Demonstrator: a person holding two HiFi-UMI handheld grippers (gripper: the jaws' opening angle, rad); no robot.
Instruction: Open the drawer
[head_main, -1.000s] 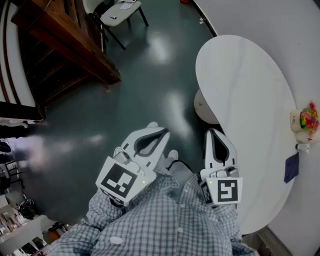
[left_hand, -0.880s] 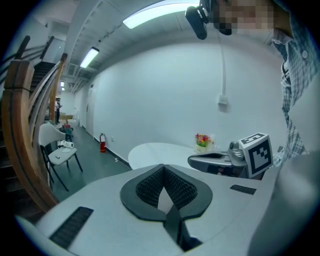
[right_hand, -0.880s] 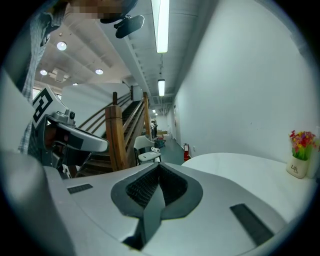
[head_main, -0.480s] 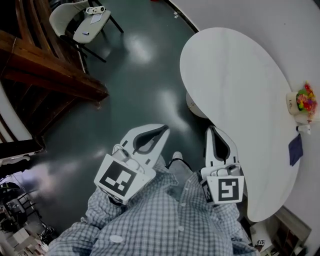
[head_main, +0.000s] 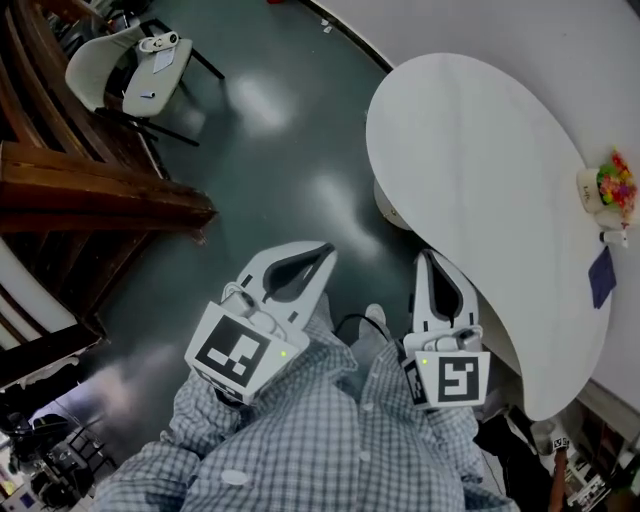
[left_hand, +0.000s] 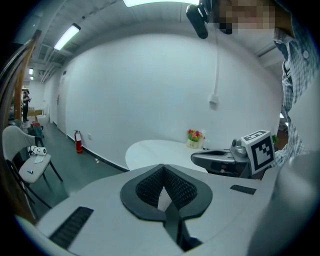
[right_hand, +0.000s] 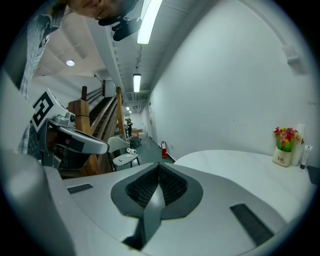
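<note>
Drawer: no view showed one plainly. The nearest furniture was a dark wooden structure at the left of the head view, too unclear to read. Both tools were held close against the person's checked shirt, above the dark green floor. The left hand-held gripper had its jaws closed together, tips meeting, and held nothing. The right hand-held gripper was closed the same way and was also empty.

Only the head view took in the whole oval white counter, which lay just beside the right hand-held gripper. A small flower pot and a blue card sat near its far edge. The gripper views looked level across the room and added a red fire extinguisher at the foot of the white wall, and ceiling strip lights. A pale chair with small items on its seat stood near the dark wooden structure.
</note>
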